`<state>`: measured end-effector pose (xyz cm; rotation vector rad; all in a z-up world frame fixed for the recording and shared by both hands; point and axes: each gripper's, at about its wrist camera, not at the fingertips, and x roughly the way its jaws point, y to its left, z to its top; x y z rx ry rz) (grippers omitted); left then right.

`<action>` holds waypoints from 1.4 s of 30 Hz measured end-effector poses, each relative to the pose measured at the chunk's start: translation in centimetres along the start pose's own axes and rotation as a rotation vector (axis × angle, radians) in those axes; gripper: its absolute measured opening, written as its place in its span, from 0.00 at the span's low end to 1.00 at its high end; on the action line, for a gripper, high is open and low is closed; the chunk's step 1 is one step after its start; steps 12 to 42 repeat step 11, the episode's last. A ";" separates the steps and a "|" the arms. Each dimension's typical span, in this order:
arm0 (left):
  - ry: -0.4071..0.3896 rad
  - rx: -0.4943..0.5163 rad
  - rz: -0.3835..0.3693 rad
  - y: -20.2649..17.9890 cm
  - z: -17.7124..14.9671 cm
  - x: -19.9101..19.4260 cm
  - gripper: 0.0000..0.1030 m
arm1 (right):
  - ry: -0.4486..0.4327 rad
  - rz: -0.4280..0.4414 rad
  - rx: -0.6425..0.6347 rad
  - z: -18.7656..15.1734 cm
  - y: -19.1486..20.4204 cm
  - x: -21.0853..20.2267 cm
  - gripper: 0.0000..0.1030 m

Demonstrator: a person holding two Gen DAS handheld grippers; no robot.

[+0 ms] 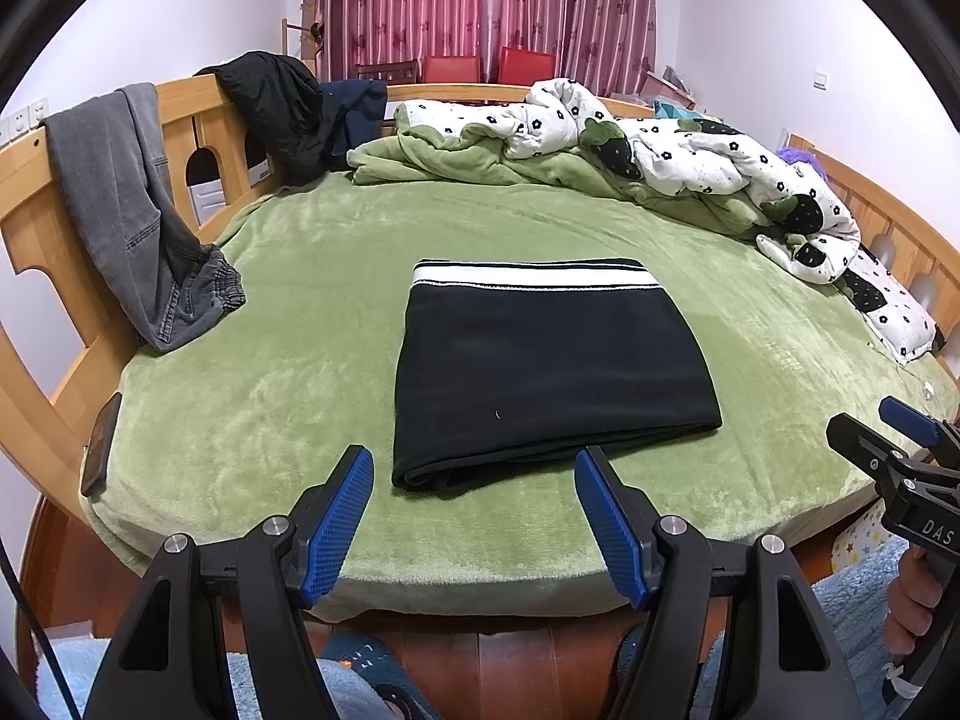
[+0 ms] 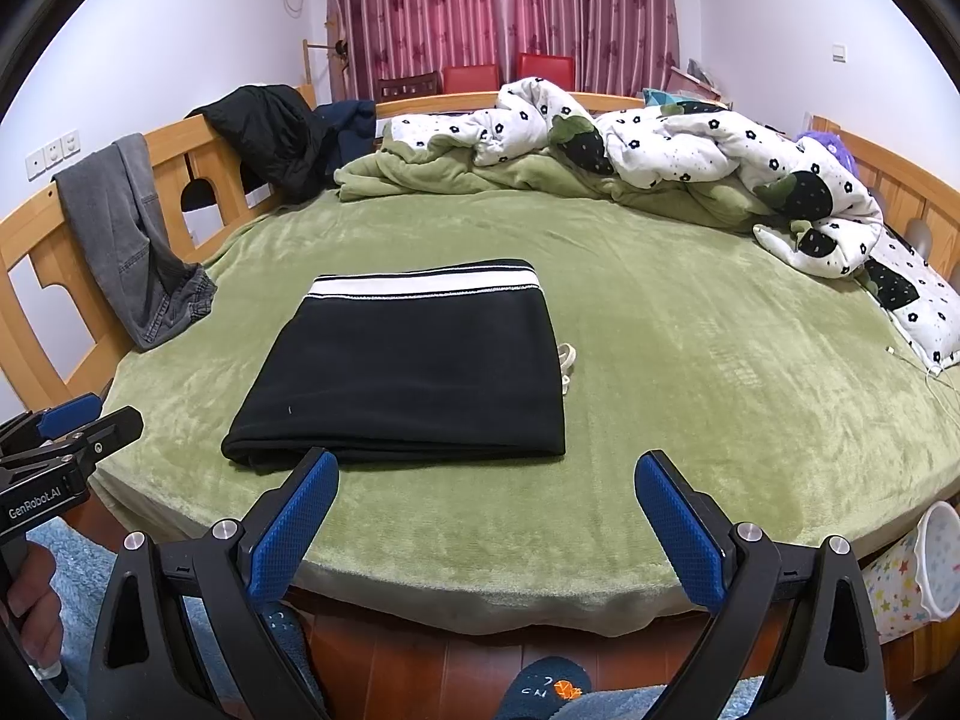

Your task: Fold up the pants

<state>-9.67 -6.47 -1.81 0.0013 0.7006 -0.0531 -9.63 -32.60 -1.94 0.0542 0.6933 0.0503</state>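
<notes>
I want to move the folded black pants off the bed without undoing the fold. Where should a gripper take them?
Grip the thick folded edge nearest the bed's front, coming in low from there: the black pants lie flat with layers stacked at that edge, waistband far side.

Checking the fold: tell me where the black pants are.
The black pants lie folded mid-bed on the green blanket, just beyond both open grippers.

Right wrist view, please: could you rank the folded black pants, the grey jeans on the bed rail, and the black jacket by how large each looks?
1. Folded black pants, clearly largest.
2. Grey jeans and black jacket look similar; the jacket lies farther away, so I won't rank them.
</notes>
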 end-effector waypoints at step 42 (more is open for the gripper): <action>0.004 0.015 0.009 -0.5 0.1 -0.3 0.66 | 0.000 -0.002 0.000 0.0 0.0 0.0 0.95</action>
